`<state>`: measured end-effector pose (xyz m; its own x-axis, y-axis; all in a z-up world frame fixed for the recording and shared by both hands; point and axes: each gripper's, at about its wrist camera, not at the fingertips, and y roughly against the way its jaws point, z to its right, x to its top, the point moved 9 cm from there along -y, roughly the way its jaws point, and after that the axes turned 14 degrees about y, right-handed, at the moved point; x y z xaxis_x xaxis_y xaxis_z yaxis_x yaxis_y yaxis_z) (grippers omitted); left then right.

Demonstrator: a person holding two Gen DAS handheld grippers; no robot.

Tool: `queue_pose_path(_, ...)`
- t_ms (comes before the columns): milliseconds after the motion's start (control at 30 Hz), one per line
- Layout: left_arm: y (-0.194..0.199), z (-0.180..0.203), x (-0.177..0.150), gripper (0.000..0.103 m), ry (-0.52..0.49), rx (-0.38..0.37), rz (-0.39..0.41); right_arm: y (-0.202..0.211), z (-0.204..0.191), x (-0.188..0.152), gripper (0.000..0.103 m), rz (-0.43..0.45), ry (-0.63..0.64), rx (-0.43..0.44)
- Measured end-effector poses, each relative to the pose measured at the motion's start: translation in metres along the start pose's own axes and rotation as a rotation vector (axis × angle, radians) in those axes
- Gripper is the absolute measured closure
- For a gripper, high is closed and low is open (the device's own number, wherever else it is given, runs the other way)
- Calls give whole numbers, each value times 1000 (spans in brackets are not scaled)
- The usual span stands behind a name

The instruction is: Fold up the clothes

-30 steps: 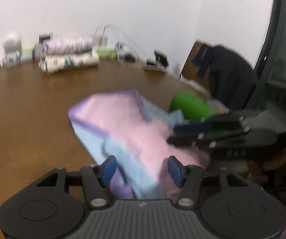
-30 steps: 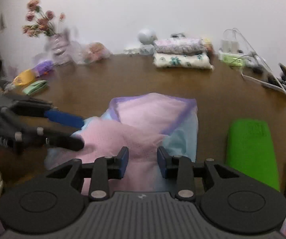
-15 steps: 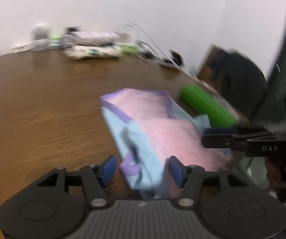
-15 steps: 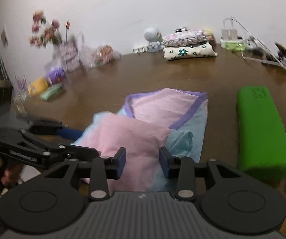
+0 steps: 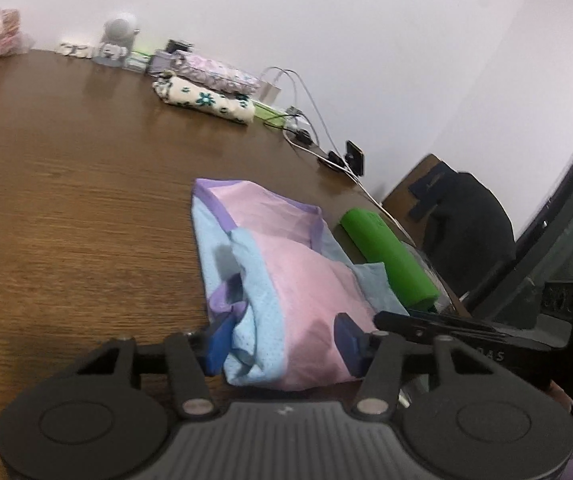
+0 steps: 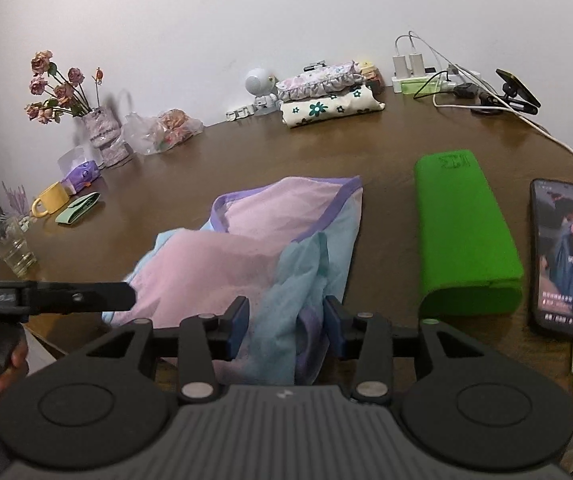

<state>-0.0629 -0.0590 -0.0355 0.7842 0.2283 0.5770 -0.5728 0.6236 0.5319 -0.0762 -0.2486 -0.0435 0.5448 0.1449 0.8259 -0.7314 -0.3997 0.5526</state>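
Observation:
A pink and light-blue garment with purple trim (image 5: 282,272) lies partly folded on the brown table (image 5: 66,200), near its front edge. My left gripper (image 5: 282,340) is open, its blue pads on either side of the garment's near left end. My right gripper (image 6: 284,326) is open around the garment's near right corner (image 6: 286,300). The garment shows in the right wrist view (image 6: 246,248). Each gripper shows in the other's view, low at the side.
A green case (image 6: 462,232) and a phone (image 6: 570,256) on a cable lie right of the garment. Folded clothes (image 6: 326,100), chargers and cables (image 6: 446,84) are at the back. A vase (image 6: 102,136), yellow mug (image 6: 52,200) and glass (image 6: 14,252) stand left. A dark chair (image 5: 466,216) stands beyond the table.
Both grippers have dropped to the garment's near edge. The left gripper has swung left, and the right jaws have opened wider around the cloth.

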Motion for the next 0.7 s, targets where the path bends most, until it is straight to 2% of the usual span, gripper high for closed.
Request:
queue_pose_path(67, -5, 0, -2, 52, -10, 9, -13, -1, -1, -2, 61, 2, -4, 3)
queue_pose_path(133, -8, 0, -2, 68, 8, 1, -24, -1, -1, -2, 61, 6, -9, 7)
queue_pose_path(167, -9, 0, -1, 88, 22, -13, -38, -1, -1, -1, 61, 7, -10, 9)
queue_pose_path(200, -10, -1, -1, 92, 38, -25, -55, -1, 0, -1, 60, 7, -12, 10)
queue_pose_path(267, -14, -6, -3, 93, 69, -26, -86, -2, 0, -2, 63, 3, -13, 7)
queue_pose_path(300, -16, -8, -5, 93, 78, -23, -97, -2, 0, -2, 74, 0, -14, 5)
queue_pose_path(333, -16, -9, -5, 93, 79, -20, -101, -2, 0, -2, 78, -2, -15, 3)
queue_pose_path(367, -14, -10, -4, 93, 78, -20, -95, -2, 1, -3, 78, -6, -18, 5)
queue_pose_path(433, -11, -10, -2, 84, 77, -19, -85, -1, 2, -2, 78, -5, -26, 6)
queue_pose_path(500, -8, -11, 1, 55, 75, -21, -72, -1, 4, 0, 78, 4, -33, 2)
queue_pose_path(567, -7, -9, 5, 49, 69, -25, -50, -1, 6, 1, 68, 13, -40, -1)
queue_pose_path(600, -9, -9, 6, 53, 67, -16, -49, -1, 7, 2, 62, 18, -44, -3)
queue_pose_path(633, -12, -9, 6, 58, 66, -9, -53, -1, 8, 3, 61, 22, -47, -5)
queue_pose_path(667, -15, -9, 5, 78, 67, -4, -65, 0, 9, 4, 61, 27, -51, -6)
queue_pose_path(700, -19, -10, 3, 89, 70, -1, -79, 0, 10, 5, 62, 31, -55, -8)
